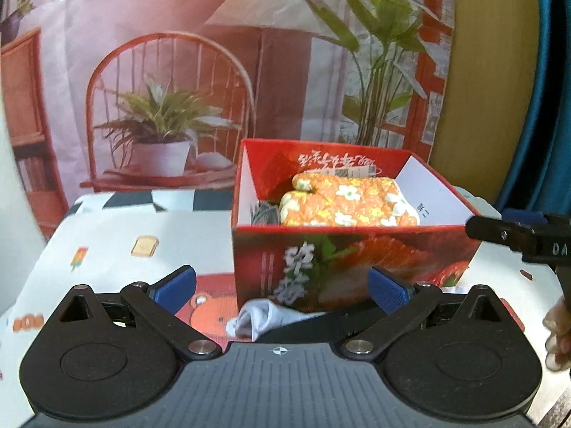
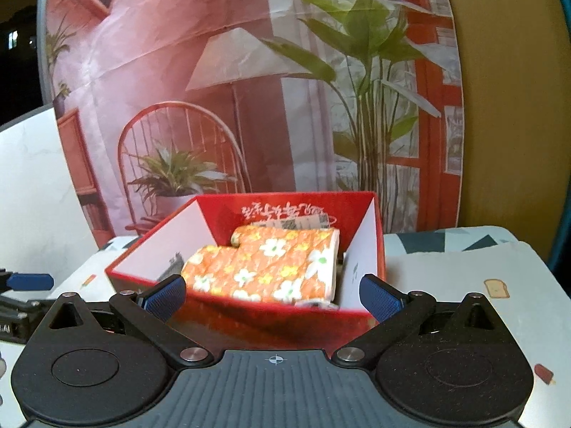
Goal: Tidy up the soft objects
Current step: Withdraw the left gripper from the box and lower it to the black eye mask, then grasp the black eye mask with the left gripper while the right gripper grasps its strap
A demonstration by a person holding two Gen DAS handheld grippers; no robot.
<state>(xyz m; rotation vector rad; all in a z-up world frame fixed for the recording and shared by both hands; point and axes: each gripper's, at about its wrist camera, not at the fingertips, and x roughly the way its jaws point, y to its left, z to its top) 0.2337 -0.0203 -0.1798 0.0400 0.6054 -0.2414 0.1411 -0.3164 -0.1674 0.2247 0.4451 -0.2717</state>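
Left tongs: your left gripper has its blue pads spread wide, with nothing between them.
Right tongs: your right gripper is spread just as wide and also holds nothing; its tip also shows at the right edge of the left wrist view, beside the box's right corner.
White sock: a crumpled white sock lies on the tablecloth just ahead of your left tongs, between the two fingers and low against the gripper body, touching the front foot of the red box.
Oven mitt: the orange flowered oven mitt lies inside the red box, straight ahead of your right tongs and beyond their tips, with its thumb towards the left and its white-edged cuff towards the right wall.
Dark item: a small dark patterned piece sits in the box's left corner, next to the mitt; you cannot tell what it is.
Left view only: the sock, the box's printed front face, and fingertips of a hand at the right edge.
Right view only: the inside of the box from nearer its rim, more of the mitt's top, and the other gripper's blue pad at the far left edge.
Backdrop: a printed backdrop with a chair, lamp and plants hangs behind the table.
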